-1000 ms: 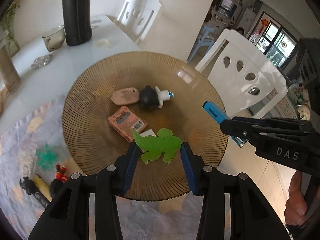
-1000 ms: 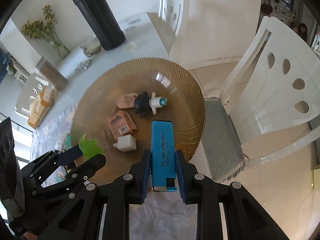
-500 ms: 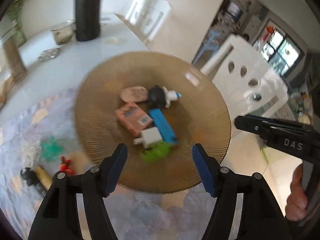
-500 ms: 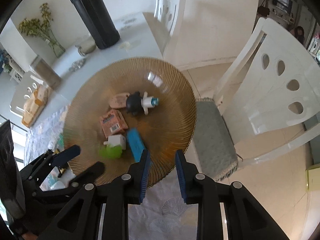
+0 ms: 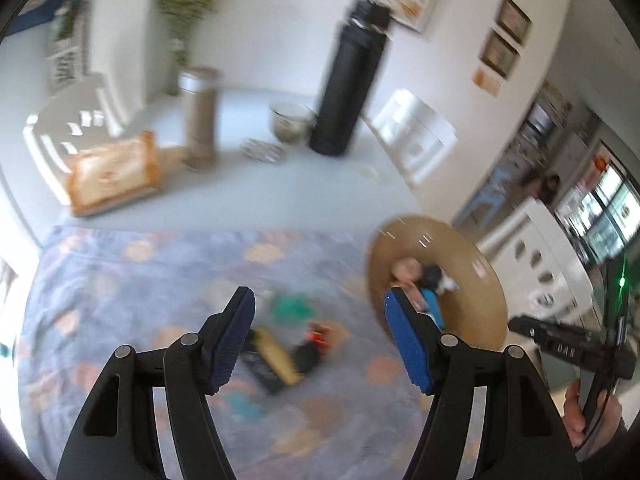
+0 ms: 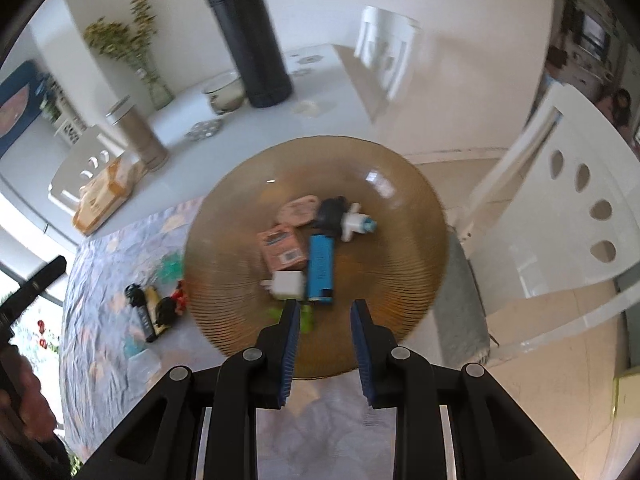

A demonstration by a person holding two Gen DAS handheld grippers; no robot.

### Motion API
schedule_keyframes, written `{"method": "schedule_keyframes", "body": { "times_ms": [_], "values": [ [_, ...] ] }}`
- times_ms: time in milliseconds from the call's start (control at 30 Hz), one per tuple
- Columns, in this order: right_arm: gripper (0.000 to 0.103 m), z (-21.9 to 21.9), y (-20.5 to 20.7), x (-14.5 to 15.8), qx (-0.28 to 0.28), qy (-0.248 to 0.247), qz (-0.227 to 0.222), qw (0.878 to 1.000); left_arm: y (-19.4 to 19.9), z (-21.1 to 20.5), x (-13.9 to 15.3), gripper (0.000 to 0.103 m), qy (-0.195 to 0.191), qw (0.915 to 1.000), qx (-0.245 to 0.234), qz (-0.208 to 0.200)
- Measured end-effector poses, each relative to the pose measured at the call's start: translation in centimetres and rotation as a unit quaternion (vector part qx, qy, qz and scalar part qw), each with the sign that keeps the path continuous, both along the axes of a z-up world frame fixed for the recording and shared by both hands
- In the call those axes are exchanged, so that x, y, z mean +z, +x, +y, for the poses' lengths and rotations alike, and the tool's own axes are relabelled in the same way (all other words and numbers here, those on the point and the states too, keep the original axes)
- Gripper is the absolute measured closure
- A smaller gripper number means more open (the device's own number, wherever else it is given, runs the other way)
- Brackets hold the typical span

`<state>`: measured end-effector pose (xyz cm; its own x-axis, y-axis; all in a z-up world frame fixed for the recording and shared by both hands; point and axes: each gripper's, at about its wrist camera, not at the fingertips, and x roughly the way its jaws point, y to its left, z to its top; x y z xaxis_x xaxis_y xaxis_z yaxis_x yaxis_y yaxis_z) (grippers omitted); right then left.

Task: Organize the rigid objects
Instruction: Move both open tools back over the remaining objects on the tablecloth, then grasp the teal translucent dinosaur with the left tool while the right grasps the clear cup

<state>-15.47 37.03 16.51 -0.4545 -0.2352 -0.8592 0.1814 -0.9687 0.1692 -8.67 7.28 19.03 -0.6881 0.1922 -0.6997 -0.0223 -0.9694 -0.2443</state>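
A ribbed amber plate [image 6: 380,280] holds a blue lighter [image 6: 320,266], a white charger [image 6: 288,284], an orange box [image 6: 280,246], a pink oval piece [image 6: 298,210], a black-and-white figure [image 6: 340,216] and a green dinosaur [image 6: 306,316] half hidden behind my finger. My right gripper [image 6: 325,312] hovers over the plate's near rim, its jaws a narrow gap apart with nothing between them. My left gripper [image 5: 318,294] is open and empty above the flowered cloth [image 5: 160,280]. Under it lie a teal piece [image 5: 290,308], a yellow-and-black item [image 5: 276,360] and a red-and-black figure [image 5: 314,340]. The left wrist view is blurred.
On the white table behind stand a tall black flask [image 6: 256,48], a glass bowl [image 6: 224,92], a metal canister [image 6: 136,136], an orange packet [image 6: 104,192] and a vase of dried flowers [image 6: 154,88]. White chairs [image 6: 560,208] stand beyond the table edge at the right.
My left gripper let go of the green dinosaur on the plate, opened wide and swung left over the cloth. My right gripper dropped the blue lighter into the plate and drew back.
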Motion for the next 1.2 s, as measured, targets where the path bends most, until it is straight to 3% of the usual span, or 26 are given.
{"method": "schedule_keyframes", "body": {
  "times_ms": [233,433,533,600,633,800,933,1000,1200],
  "values": [
    [0.078,-4.0,0.8,0.7,0.037,-0.012,0.005,0.999,2.8,-7.0,3.0,0.037,-0.014,0.9974,0.061,0.034],
    [0.078,-9.1,1.7,0.5,0.086,-0.030,-0.007,0.996,3.0,-10.2,0.6,0.037,-0.003,0.9982,0.060,0.002],
    [0.076,-12.6,2.7,-0.9,0.122,-0.039,-0.028,0.991,2.1,-9.9,-2.9,0.037,-0.003,0.9987,0.008,-0.050],
    [0.067,-14.5,3.6,-2.5,0.143,-0.057,-0.054,0.987,1.4,-9.3,-5.3,0.039,-0.009,0.9958,-0.028,-0.086],
    [0.062,-15.6,4.0,-3.7,0.154,-0.073,-0.077,0.982,1.1,-9.0,-6.7,0.039,-0.009,0.9933,-0.049,-0.104],
    [0.061,-18.7,5.5,-8.5,0.161,-0.101,-0.165,0.968,0.3,-7.9,-12.8,0.039,0.012,0.9748,-0.141,-0.173],
    [0.061,-19.6,5.5,-11.6,0.115,-0.165,-0.239,0.950,-0.1,-6.4,-14.9,0.039,0.009,0.9592,-0.210,-0.189],
    [0.061,-19.5,5.1,-12.9,0.072,-0.184,-0.264,0.944,-0.5,-5.6,-15.6,0.039,-0.017,0.9534,-0.230,-0.195],
    [0.061,-19.4,4.2,-14.4,-0.019,-0.226,-0.282,0.932,-1.4,-4.9,-16.8,0.039,-0.019,0.9421,-0.277,-0.189]
  ]
}}
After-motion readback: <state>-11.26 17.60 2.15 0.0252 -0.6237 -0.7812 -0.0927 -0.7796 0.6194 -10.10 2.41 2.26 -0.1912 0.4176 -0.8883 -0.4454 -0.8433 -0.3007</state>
